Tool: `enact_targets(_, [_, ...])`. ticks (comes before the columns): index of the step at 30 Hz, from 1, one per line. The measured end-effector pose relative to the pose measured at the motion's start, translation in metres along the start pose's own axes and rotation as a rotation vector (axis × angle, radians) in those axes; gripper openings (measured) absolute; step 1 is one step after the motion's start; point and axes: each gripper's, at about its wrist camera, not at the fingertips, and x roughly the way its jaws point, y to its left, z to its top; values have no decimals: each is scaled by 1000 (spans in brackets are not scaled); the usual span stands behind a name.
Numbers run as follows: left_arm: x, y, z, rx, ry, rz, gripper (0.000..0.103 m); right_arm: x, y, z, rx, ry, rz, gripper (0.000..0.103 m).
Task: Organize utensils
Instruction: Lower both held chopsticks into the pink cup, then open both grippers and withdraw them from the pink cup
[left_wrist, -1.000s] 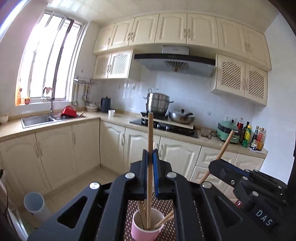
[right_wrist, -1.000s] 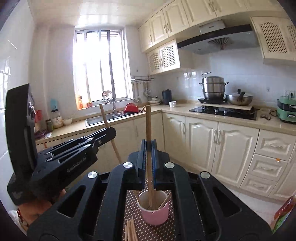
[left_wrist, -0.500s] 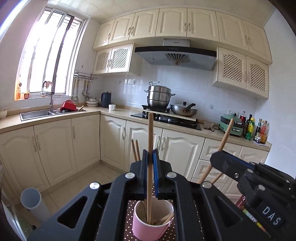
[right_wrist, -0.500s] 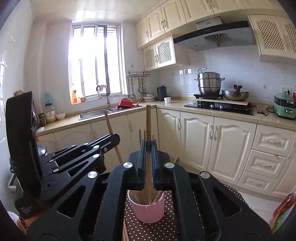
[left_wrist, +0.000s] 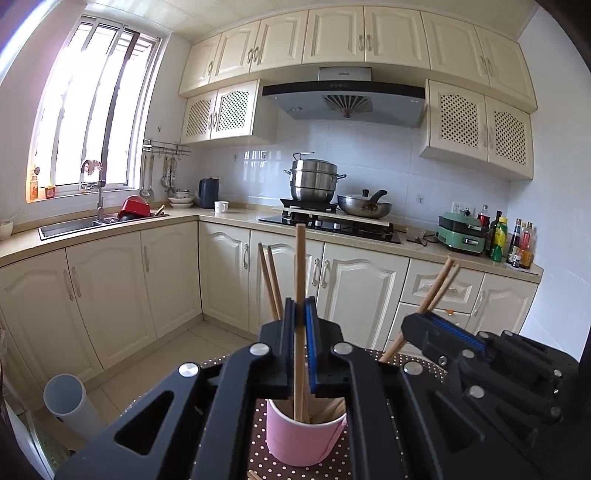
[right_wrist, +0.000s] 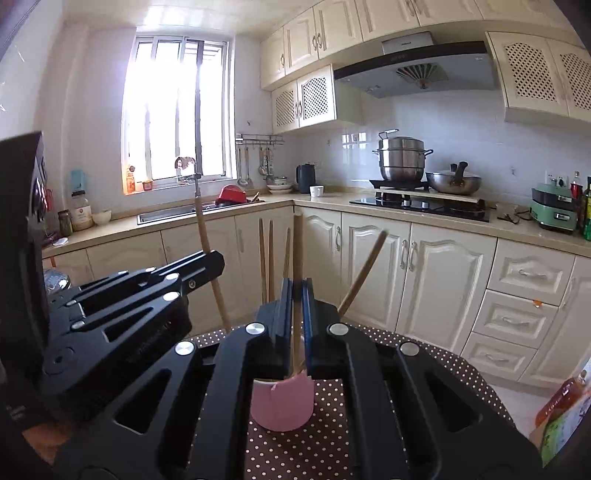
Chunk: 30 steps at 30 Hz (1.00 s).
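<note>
A pink cup (left_wrist: 303, 439) stands on a brown dotted tablecloth (right_wrist: 332, 435) and holds several wooden chopsticks. My left gripper (left_wrist: 300, 310) is shut on one upright chopstick (left_wrist: 300, 258) whose lower end reaches into the cup. My right gripper (right_wrist: 297, 291) is shut on another upright chopstick (right_wrist: 297, 251) above the same pink cup (right_wrist: 282, 406). Each gripper shows in the other's view: the right gripper (left_wrist: 413, 325) at the right, the left gripper (right_wrist: 216, 260) at the left, both close to the cup.
Loose chopstick ends (left_wrist: 255, 475) lie on the cloth in front of the cup. A white tube (left_wrist: 68, 402) stands on the floor at the left. A colourful packet (right_wrist: 561, 413) sits at the table's right edge. Kitchen cabinets and a stove (left_wrist: 332, 225) lie beyond.
Both grippers have come down towards the cup with their chopsticks still held. The cup looks larger and nearer, and more of the chopsticks standing in it show.
</note>
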Motion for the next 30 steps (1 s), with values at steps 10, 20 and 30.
enact_targets(10, [5,2,-11,13,42,1,6,8,-5,-13,26,21,-9,6])
enact_targets(20, [-3,5,-10,9,34,20,50,1,-10,-13,57,11,0,7])
enact_targets(30, [-36,22,2,-45,-3,51,71,-25,-24,-8,102,-36,-4,59])
